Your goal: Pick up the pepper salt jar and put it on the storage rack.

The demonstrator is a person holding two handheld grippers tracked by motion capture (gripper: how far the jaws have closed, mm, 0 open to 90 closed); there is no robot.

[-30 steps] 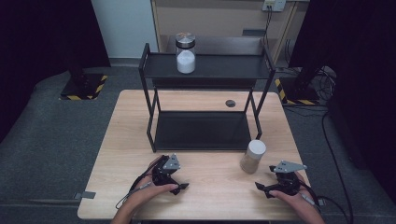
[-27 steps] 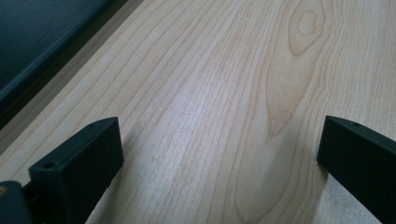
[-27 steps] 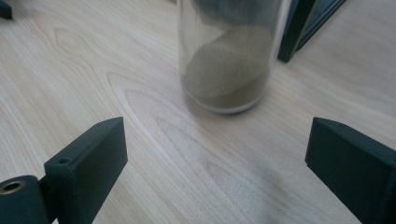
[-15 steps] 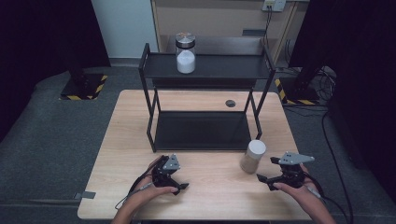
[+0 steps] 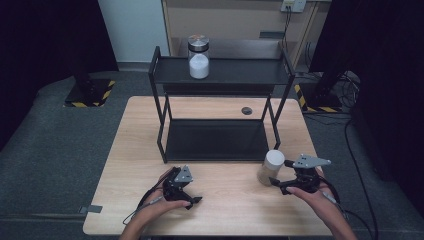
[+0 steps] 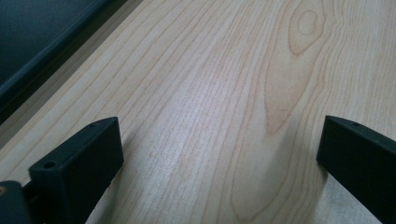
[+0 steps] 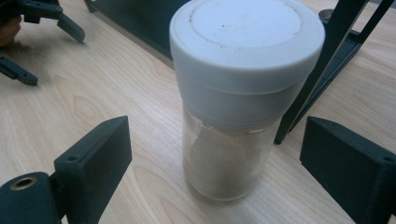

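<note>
Nearest to me, at the front edge of the surface (image 5: 125, 150), both hands rest with their tools. The left claw (image 5: 192, 199) sits low on the wood, its jaws spread wide with only bare grain between them in the left gripper view — released, holding nothing, and well apart from anything worth grabbing.

The right claw (image 7: 215, 154) is the one that matters. Its jaws have just been closing a little, yet they stand clear on either side of the jar (image 7: 238, 93): there is wood showing between each pad and the glass, so nothing is gripped.

That jar — a clear one with a white lid and pale powder inside — stands upright on the surface, its long axis straight up, just in front of the right claw and slightly to its left as seen from above (image 5: 270, 167). It sits close by the front right leg of the black shelf (image 5: 215, 140). The right hand is plainly the nearer of the two; the left would have to cross most of the surface.

I judge the coming move turns on this: the jaws straddle the jar's body below the lid, level with it, so closing straight in should catch it squarely, provided the shelf leg behind is not snagged.

Farther back, on the top tier, a second jar (image 5: 198, 56) with a metal lid stands alone.
</note>
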